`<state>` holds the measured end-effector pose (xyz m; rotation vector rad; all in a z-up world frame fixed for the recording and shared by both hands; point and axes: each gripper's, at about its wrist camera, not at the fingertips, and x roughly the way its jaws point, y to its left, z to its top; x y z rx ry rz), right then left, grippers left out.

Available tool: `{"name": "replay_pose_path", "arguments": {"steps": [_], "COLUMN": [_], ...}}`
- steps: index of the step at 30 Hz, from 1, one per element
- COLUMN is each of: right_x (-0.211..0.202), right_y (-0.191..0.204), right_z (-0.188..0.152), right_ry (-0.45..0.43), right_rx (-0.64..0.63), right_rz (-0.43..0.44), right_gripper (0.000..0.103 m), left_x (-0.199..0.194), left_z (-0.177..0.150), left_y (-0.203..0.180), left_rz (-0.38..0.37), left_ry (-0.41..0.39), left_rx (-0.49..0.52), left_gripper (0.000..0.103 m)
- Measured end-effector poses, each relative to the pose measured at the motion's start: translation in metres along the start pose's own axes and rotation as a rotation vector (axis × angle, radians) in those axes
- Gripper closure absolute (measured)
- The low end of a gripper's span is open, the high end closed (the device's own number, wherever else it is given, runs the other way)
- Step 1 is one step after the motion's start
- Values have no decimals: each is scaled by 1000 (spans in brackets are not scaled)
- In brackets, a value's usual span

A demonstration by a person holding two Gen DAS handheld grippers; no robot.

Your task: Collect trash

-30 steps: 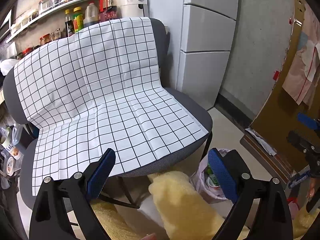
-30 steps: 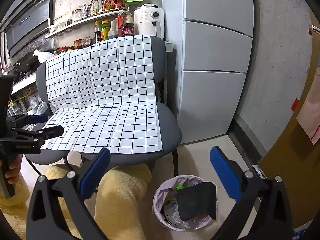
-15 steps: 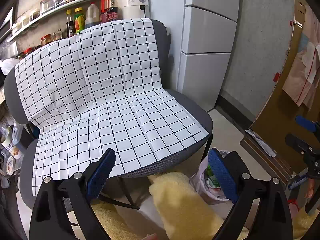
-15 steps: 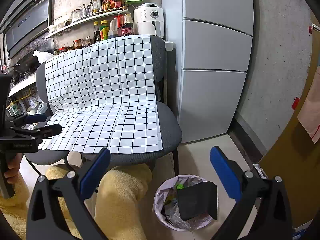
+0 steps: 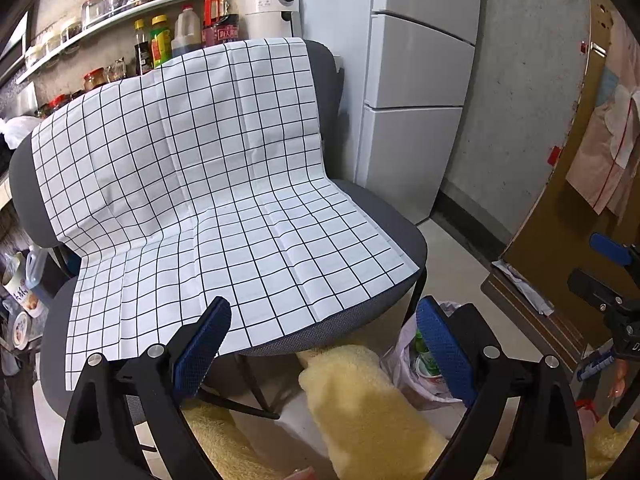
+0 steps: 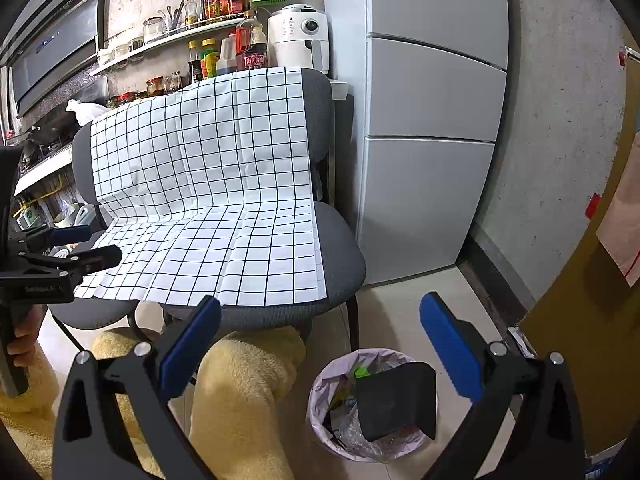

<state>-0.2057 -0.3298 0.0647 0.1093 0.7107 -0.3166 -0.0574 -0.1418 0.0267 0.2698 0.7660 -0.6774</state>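
Black flat piece (image 6: pixel 394 400) tilted in bin (image 6: pixel 320 412)

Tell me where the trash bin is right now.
The trash bin stands on the floor at the bottom centre of the right wrist view, right of the person's yellow fleece leg, just in front of the chair with the checked cloth.

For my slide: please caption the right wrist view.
Open tongs above a lined trash bin beside a cloth-covered chair.

Both wrist views faced the cloth-draped chairs (image 5: pixel 224 184) from near, sharing fridge (image 6: pixel 432 120) and bin (image 6: pixel 332 420).
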Motion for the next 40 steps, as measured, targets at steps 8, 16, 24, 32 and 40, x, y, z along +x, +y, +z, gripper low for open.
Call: {"name": "replay_pose_path", "arguments": {"steps": [8, 16, 24, 32, 40], "right_x": [1, 3, 4, 7, 27], "right_y": [-1, -2, -3, -4, 6], "right_z": [-1, -2, -2, -4, -2], "right_ry": [1, 4, 6, 11, 45], "right_rx": [1, 3, 2, 4, 5], "right_rz": [-1, -2, -2, -1, 33], "right_gripper": [6, 6, 6, 6, 6], "left_x": [0, 0, 0, 1, 16], "left_z": [-1, -1, -1, -4, -9], "left_y": [1, 1, 1, 2, 24], "left_rz": [2, 2, 6, 23, 73], "left_ry": [0, -1, 0, -22, 21], "left_rx": [-5, -4, -11, 2, -56], "left_gripper": [10, 10, 10, 10, 10]}}
